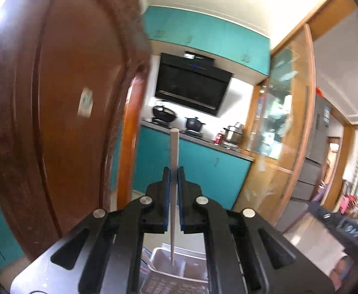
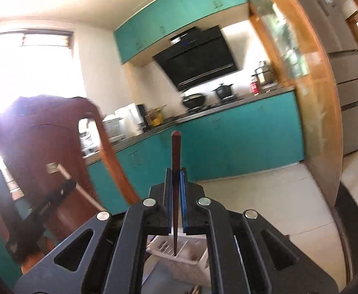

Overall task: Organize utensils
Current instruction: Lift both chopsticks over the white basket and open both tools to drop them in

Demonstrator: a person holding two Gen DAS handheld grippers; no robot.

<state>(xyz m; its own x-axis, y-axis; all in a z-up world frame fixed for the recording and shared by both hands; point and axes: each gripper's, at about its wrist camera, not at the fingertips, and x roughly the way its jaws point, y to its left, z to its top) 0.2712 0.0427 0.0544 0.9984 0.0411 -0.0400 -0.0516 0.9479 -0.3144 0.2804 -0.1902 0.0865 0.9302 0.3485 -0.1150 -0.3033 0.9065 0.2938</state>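
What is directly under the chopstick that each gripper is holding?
A white compartmented utensil basket sits below both the pale chopstick and the dark red chopstick. Some utensils show inside; the gripper bodies cover most of its contents.

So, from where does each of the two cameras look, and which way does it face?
Left wrist: on the left gripper, facing about level toward the stove counter; jaws shut on a grey chopstick, white basket below.
Right wrist: on the right gripper, facing the same counter; jaws shut on a dark red chopstick.
Shared: range hood, pots, teal cabinets, wooden chair, basket.
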